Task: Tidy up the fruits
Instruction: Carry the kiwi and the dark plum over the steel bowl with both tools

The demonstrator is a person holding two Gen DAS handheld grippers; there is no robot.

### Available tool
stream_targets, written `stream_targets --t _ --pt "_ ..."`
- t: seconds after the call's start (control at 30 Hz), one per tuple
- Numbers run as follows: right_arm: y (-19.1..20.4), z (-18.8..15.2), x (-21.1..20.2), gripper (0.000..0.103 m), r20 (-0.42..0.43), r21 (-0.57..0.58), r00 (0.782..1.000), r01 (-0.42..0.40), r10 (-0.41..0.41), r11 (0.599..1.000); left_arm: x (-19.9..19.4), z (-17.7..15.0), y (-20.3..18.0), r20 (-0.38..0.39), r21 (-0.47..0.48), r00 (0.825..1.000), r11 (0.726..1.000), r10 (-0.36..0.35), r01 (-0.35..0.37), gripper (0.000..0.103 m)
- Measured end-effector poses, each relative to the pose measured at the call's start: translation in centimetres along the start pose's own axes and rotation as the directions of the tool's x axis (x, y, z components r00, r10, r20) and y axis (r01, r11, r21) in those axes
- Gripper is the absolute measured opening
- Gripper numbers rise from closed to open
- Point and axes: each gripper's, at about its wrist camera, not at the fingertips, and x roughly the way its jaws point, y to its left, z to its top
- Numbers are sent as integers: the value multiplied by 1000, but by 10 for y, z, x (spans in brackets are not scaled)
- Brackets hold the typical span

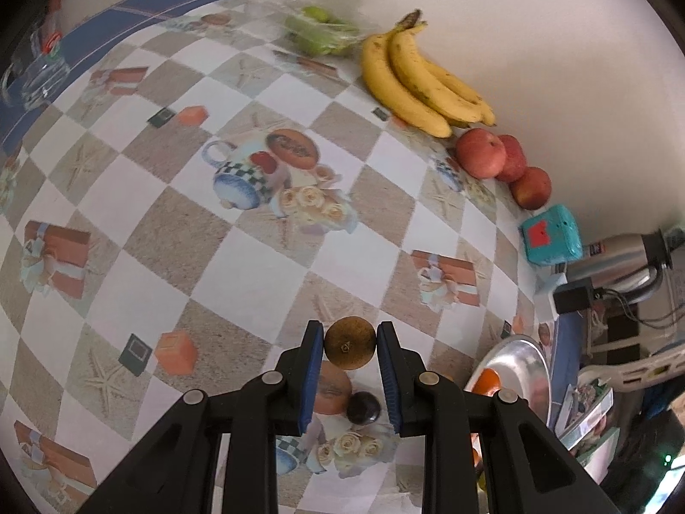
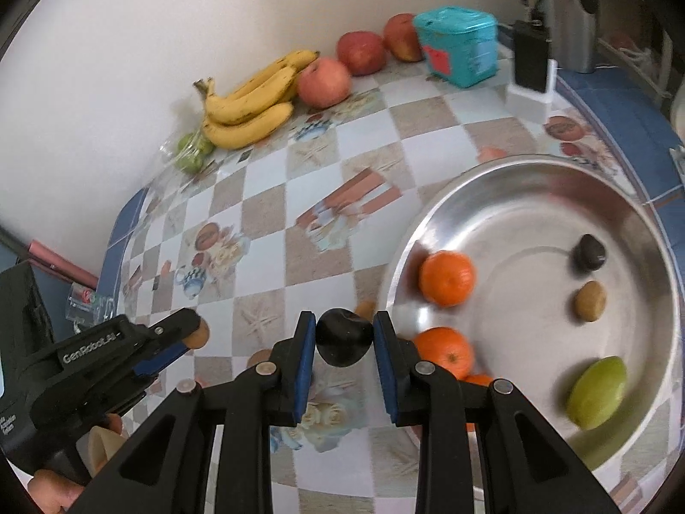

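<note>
"GenRobot.AI" printed on left tool, angled down over checkered table, clamped on brown round fruit. Right tool tilted down beside steel bowl, gripping dark plum.

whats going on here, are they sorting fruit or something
Yes. A person holds a gripper in each hand over a patterned table. The left gripper is clamped on a small brown fruit; the right gripper is clamped on a dark plum. A metal bowl beside them already holds oranges, a green fruit and two small fruits. Bananas and apples sit by the wall.
</note>
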Motion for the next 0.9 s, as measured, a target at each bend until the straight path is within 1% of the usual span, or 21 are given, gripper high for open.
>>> stream_targets --t 0.1,0.17,0.33,0.47,0.63,0.67,0.8,0.9 --pt "-14 4 -9 28 25 25 999 20 -20 999 0 -5 -12 -2 36 1000 999 -17 17 28" --pt "-27 8 -17 28 47 55 998 46 -49 997 0 -8 -20 -5 64 1000 998 -25 25 28" --pt "-59 12 -30 28 71 130 991 102 -112 986 3 -24 -51 -35 161 998 985 -62 66 28" --pt "-88 13 -38 28 72 205 986 133 -150 970 7 -42 -80 -76 250 992 961 -102 118 28" --pt "-114 12 -48 29 78 275 977 172 -200 946 15 -64 -114 -118 362 985 918 -128 163 28" --pt "-118 12 -50 29 81 282 973 185 -216 941 17 -68 -119 -122 379 984 911 -128 165 28" --pt "-127 12 -58 29 89 292 959 233 -269 928 27 -77 -133 -117 439 989 888 -91 134 28" --pt "-133 12 -59 29 78 290 947 279 -313 915 33 -81 -137 -113 461 991 880 -70 115 28"
